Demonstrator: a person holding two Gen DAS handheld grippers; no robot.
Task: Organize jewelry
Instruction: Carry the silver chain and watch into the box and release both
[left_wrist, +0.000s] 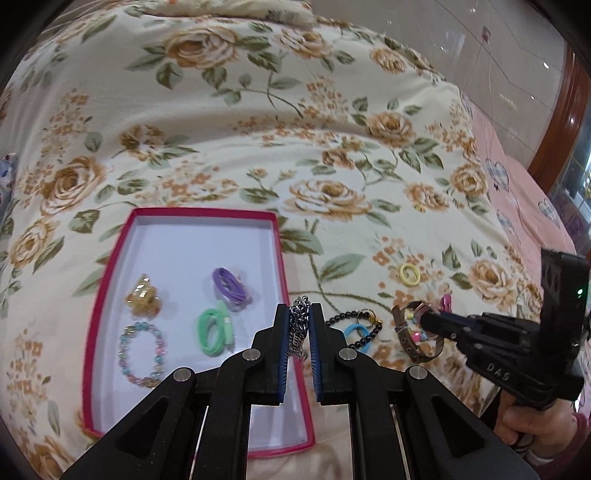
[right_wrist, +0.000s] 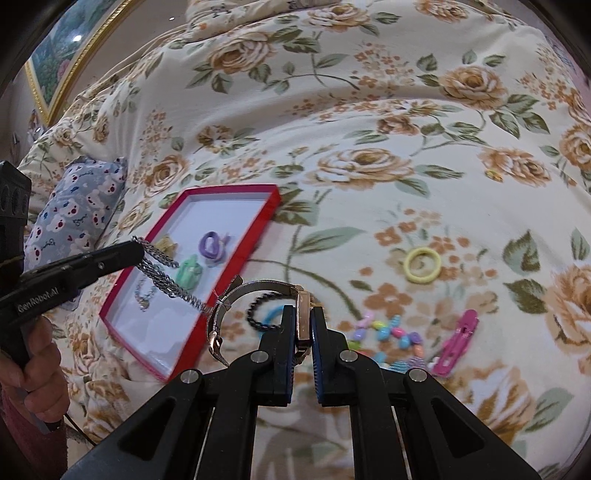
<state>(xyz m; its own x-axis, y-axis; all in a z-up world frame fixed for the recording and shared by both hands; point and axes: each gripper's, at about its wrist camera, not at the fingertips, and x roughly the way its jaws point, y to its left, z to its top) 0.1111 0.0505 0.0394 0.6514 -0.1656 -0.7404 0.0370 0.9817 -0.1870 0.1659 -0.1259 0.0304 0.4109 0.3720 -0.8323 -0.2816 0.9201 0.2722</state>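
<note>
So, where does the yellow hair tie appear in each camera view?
Left wrist view: the yellow hair tie lies right of centre on the floral blanket.
Right wrist view: the yellow hair tie lies right of centre, above the gripper.
Shared landmark: the red box.

One shallow red-rimmed box with a white floor (left_wrist: 110, 288); in it one amber hair claw (left_wrist: 143, 295), one pastel beaded bracelet (left_wrist: 142, 354), one purple (left_wrist: 231, 286) and one green (left_wrist: 214, 330) bundle of hair ties; outside it one yellow (right_wrist: 422, 265) and one blue (left_wrist: 356, 332) hair tie, one black beaded bracelet (left_wrist: 364, 325), one pink hair clip (right_wrist: 458, 338), one silver chain (right_wrist: 166, 273), one mesh-strap watch (right_wrist: 258, 291).
</note>
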